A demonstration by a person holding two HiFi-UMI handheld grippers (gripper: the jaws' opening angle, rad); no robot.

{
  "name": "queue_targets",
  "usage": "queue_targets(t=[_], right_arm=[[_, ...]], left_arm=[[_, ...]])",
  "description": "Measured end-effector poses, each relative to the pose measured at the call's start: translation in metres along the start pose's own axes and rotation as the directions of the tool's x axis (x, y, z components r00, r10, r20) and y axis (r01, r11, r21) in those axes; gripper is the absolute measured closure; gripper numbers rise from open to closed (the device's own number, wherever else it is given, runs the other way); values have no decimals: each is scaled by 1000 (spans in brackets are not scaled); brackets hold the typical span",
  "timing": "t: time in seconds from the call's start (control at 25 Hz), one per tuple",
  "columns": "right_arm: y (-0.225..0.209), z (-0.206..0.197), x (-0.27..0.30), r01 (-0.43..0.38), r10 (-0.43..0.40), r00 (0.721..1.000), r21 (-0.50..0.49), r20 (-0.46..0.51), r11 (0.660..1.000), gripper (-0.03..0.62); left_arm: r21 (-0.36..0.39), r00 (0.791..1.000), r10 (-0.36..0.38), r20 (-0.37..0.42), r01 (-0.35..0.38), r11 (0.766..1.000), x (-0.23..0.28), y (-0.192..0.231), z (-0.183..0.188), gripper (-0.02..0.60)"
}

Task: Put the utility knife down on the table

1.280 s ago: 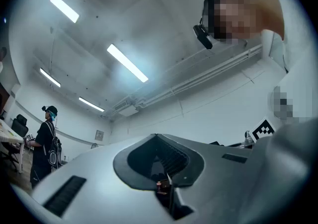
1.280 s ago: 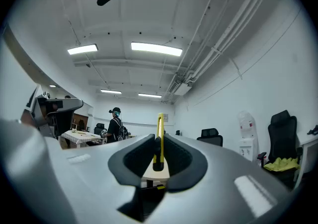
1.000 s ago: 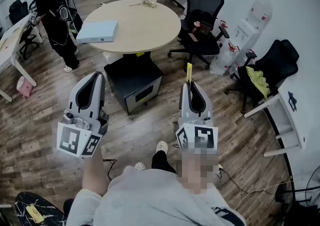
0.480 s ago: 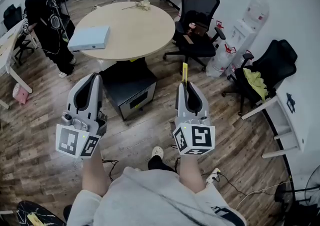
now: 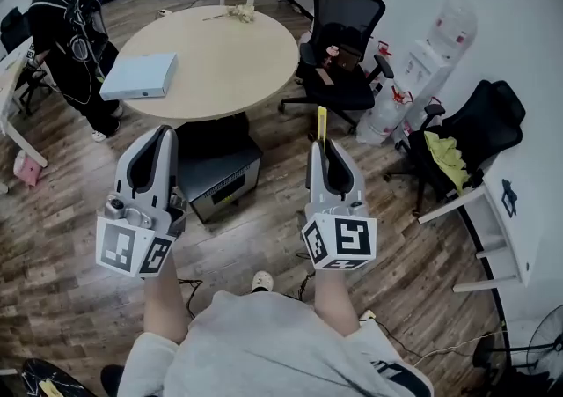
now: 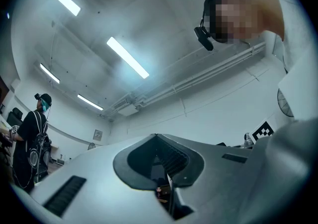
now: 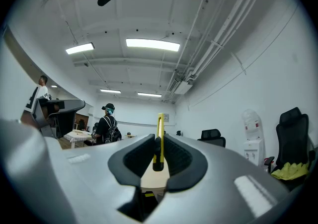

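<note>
Leftward drift marks the last second: the round table (image 5: 237, 61) and its blue binder (image 5: 139, 76) now sit further left in the head view, with both grippers barely shifted; the left gripper (image 5: 161, 135) hangs over the wood floor, jaws pressed together on nothing, apparently kept free; the right gripper (image 5: 323, 150) pinches the yellow utility knife (image 5: 322, 121) by its lower end, the body standing upright above the jaws, well short of the tabletop; carrying it forward to the table looks like the remaining job.
</note>
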State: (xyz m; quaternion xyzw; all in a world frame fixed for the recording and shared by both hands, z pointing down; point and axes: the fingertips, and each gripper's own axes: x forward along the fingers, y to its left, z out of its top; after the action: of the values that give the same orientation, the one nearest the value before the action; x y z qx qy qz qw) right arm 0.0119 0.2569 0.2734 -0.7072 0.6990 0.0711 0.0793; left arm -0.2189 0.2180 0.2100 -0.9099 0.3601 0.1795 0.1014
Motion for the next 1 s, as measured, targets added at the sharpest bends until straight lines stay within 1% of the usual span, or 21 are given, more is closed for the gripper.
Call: queue_targets(t=[0.2,0.32,0.4,0.52,0.68,0.84,1.0], right_arm=[[-38,-6,24,-21,21,1000,-11,-2,1000,528],[-59,-10,35,-35,35,999,-19,-4,999,526],[-70,-14,41,-39,39,999,-20,-7,999,526],[-81,-22,51,-48,48,999,-5,-18,999,526],[-91,-30,67,-61,61,998,4,-30,998,526],[-96,-43,87,-55,55,998,7,-33,998,526],[-100,-51,120,-39,39,999,5,-35,999,526]], left_arm=[[10,1000,21,17,-21,1000,38,-9,-14,574],[32,999,40,26,-41,999,57,-15,-22,574],[48,998,57,20,-58,997,65,-16,-29,574],[43,997,80,-1,-80,996,76,-16,-40,574],[37,997,79,-15,-78,996,95,-15,-50,574],[30,998,67,-13,-67,997,110,-3,-66,574],[16,998,63,-11,-63,998,133,23,-80,574]])
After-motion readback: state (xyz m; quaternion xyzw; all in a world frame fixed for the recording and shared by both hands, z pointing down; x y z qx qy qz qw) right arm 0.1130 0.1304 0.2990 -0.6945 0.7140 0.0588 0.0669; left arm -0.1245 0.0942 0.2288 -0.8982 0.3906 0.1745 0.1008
